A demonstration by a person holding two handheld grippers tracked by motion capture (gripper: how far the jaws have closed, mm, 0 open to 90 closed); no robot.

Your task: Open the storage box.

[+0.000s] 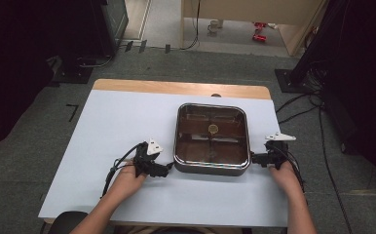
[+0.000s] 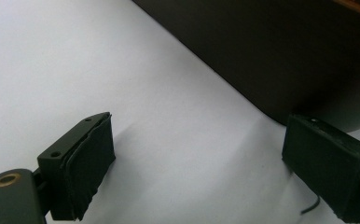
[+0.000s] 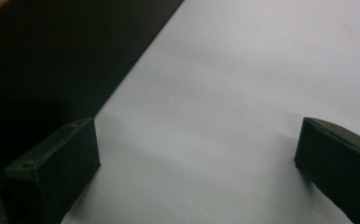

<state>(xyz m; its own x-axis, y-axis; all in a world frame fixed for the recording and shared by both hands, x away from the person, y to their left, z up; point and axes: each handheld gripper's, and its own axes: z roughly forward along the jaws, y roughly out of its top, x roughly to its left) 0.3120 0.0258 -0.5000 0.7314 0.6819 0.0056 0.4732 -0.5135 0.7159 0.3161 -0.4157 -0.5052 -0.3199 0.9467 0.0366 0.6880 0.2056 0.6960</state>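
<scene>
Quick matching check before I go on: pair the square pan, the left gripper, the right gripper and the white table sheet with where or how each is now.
1. square dark metal pan
2. left gripper
3. right gripper
4. white table sheet

A. open, at the pan's right side
B. under everything
C. between the two grippers
D. open, at the pan's near-left corner

Pairs: 1-C, 2-D, 3-A, 4-B

A lab or studio: dark stands [image 1: 93, 29], floor cables [image 1: 300, 105] and a white-covered table [image 1: 113, 126].
</scene>
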